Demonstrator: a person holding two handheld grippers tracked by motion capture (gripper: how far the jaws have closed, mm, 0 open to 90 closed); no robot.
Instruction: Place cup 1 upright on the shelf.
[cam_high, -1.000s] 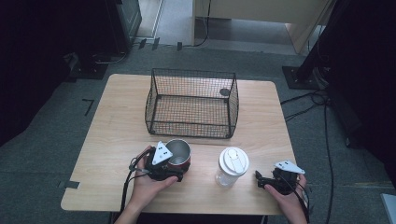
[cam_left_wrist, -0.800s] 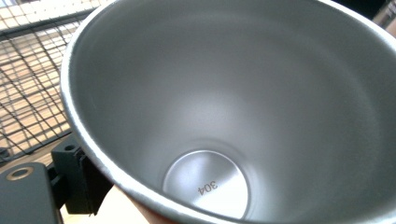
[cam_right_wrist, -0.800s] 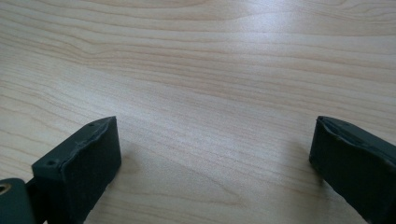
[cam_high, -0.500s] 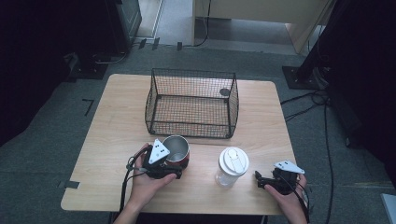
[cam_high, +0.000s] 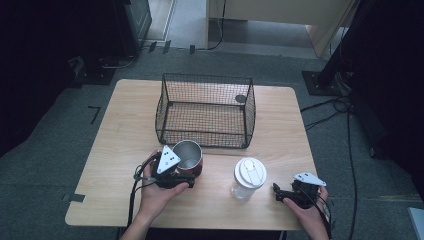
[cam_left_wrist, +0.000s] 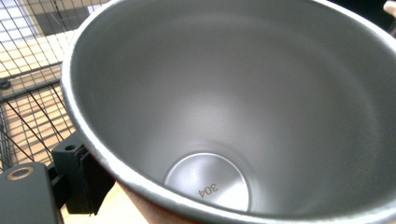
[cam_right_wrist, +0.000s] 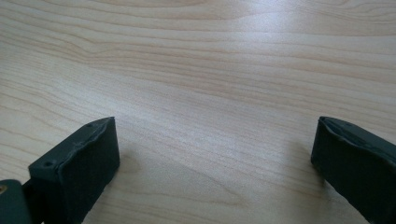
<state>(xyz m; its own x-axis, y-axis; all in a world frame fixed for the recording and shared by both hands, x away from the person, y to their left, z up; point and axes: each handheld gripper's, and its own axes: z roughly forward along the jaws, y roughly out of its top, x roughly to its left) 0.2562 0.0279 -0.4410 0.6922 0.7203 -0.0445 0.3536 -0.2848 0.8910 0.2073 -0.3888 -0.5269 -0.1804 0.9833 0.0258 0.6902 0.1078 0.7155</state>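
A steel cup (cam_high: 186, 152) with a red outside is near the table's front left, just before the wire basket. My left gripper (cam_high: 185, 176) is shut on its wall and holds it tilted. The left gripper view looks into the cup's (cam_left_wrist: 224, 93) empty steel inside, with one black finger (cam_left_wrist: 79, 179) pressed against its outer wall. My right gripper (cam_high: 276, 192) rests at the table's front right, to the right of a clear cup with a white lid (cam_high: 249, 175). Its jaws have just been opening. Between them lies nothing but bare wood in the right gripper view (cam_right_wrist: 215, 163).
A black wire basket (cam_high: 210, 135) stands at the middle back of the wooden table (cam_high: 125, 130), with a small dark round piece (cam_high: 240, 98) at its far right corner. Cables trail over the floor to the right of the table.
The left hand has tipped the steel cup and brought it a little closer to the basket. The right hand has stayed where it was.
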